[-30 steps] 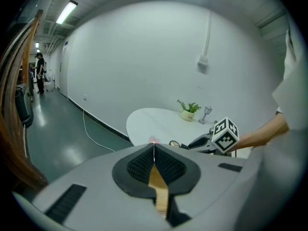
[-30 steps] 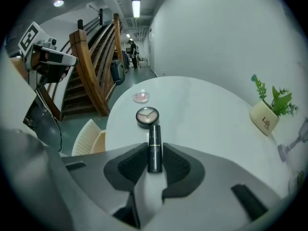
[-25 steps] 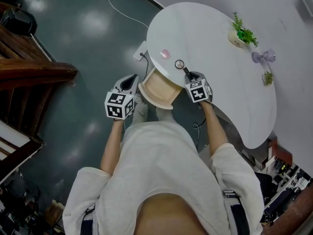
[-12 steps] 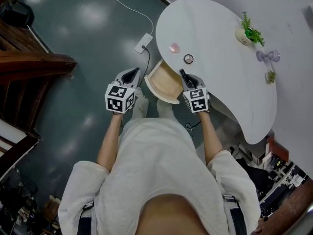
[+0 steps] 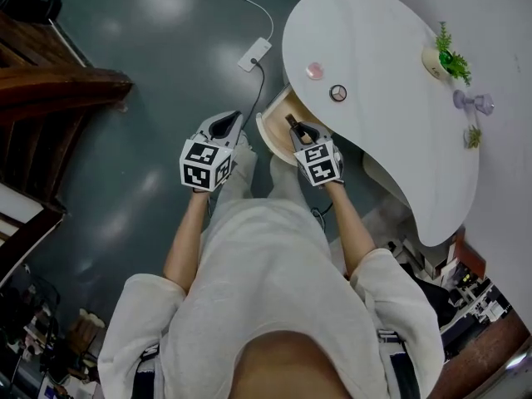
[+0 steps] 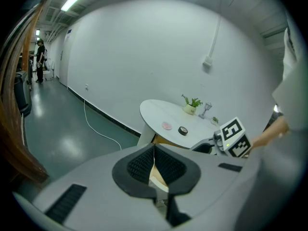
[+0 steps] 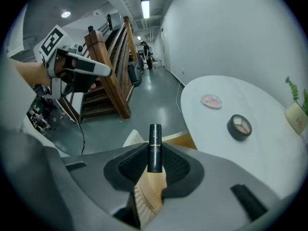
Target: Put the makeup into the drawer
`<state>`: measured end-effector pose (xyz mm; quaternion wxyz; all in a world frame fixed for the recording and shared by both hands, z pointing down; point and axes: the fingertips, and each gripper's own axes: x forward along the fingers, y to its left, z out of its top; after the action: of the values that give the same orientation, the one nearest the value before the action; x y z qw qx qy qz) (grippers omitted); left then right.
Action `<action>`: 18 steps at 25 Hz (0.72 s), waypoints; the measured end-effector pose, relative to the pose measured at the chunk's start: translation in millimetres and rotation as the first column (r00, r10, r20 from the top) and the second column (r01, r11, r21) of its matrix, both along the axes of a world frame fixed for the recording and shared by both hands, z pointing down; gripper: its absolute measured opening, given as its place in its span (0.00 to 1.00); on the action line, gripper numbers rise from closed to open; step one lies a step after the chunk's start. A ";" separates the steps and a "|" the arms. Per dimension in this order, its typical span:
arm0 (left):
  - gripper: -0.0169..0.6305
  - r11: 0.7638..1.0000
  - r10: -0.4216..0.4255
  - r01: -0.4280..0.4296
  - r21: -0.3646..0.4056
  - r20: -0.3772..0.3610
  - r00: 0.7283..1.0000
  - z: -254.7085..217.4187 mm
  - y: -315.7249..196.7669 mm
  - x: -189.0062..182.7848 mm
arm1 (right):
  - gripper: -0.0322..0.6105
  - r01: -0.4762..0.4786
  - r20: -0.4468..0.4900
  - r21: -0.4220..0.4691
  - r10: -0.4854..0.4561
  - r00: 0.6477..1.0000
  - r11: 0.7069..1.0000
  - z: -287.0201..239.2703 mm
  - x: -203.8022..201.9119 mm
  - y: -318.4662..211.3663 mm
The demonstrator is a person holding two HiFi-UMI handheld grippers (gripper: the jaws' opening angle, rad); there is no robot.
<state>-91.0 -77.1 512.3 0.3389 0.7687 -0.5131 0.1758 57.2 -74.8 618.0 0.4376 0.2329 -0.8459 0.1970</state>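
The right tongs (image 7: 155, 170) clamp a slim black lipstick tube (image 7: 154, 146) over the open pale wooden drawer (image 5: 272, 125). The left tongs (image 6: 154, 163) are closed and empty. The tube is best lowered well inside the drawer before release, so it cannot roll out.

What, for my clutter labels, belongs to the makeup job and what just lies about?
Job: lipstick, eyeshadow compact, pink compact, open wooden drawer.
Lying about: potted plant, glass goblet, floor power strip.

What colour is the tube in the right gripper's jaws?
Black tube with a thin light band; best in the right gripper view.
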 end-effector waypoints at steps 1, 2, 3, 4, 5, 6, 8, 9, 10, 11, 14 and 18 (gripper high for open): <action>0.05 1.000 -0.002 0.002 -0.006 0.000 1.000 2.5 0.7 -1.5 | 0.19 0.014 -0.013 -0.021 -0.014 1.000 1.000 9.1 -2.8 1.8; 0.05 1.000 -0.005 0.005 -0.011 0.000 1.000 5.2 1.2 -3.3 | 0.19 0.027 -0.026 -0.038 -0.028 0.999 0.999 19.2 -5.1 2.9; 0.05 1.000 -0.008 0.008 -0.015 0.000 1.000 7.9 1.1 -5.1 | 0.19 0.041 -0.042 -0.052 -0.043 0.998 0.998 30.0 -6.9 3.1; 0.05 1.000 -0.011 0.011 -0.019 0.000 1.000 10.4 0.5 -6.6 | 0.19 0.055 -0.061 -0.064 -0.059 0.996 0.996 40.5 -8.1 2.8; 0.05 1.000 -0.013 0.013 -0.022 0.000 1.000 12.5 -0.2 -7.6 | 0.19 0.070 -0.082 -0.078 -0.076 0.994 0.995 50.5 -8.8 3.0; 0.05 1.000 -0.016 0.016 -0.025 -0.001 1.000 14.6 -0.7 -8.4 | 0.19 0.084 -0.101 -0.091 -0.094 0.990 0.992 59.8 -9.3 3.7; 0.05 0.999 -0.024 0.024 -0.031 -0.007 1.000 19.5 -1.4 -10.2 | 0.19 0.112 -0.136 -0.114 -0.128 0.983 0.987 77.1 -10.4 4.9; 0.05 0.999 -0.028 0.027 -0.036 -0.009 1.000 22.9 -1.9 -11.1 | 0.18 0.124 -0.153 -0.125 -0.143 0.978 0.984 86.4 -10.8 5.1; 0.05 0.999 -0.029 0.028 -0.042 -0.011 1.000 26.6 -2.2 -11.8 | 0.19 0.132 -0.170 -0.139 -0.154 0.973 0.982 96.4 -10.8 5.2; 0.05 0.998 -0.027 0.027 -0.048 -0.012 1.000 30.2 -2.1 -12.3 | 0.19 0.135 -0.187 -0.154 -0.163 0.969 0.979 106.4 -10.4 5.2; 0.05 0.997 -0.021 0.020 -0.068 -0.013 1.000 38.5 2.5 -14.5 | 0.19 0.131 -0.230 -0.203 -0.177 0.957 0.970 133.3 -9.1 7.4; 0.05 0.995 -0.034 0.033 -0.095 -0.017 0.999 50.6 9.3 -20.1 | 0.19 0.139 -0.289 -0.249 -0.211 0.934 0.958 167.3 -4.5 8.8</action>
<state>-111.1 -67.8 562.9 0.3826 0.7447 -0.5138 0.1869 52.7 -66.0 785.4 0.6055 0.1334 -0.7555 0.2119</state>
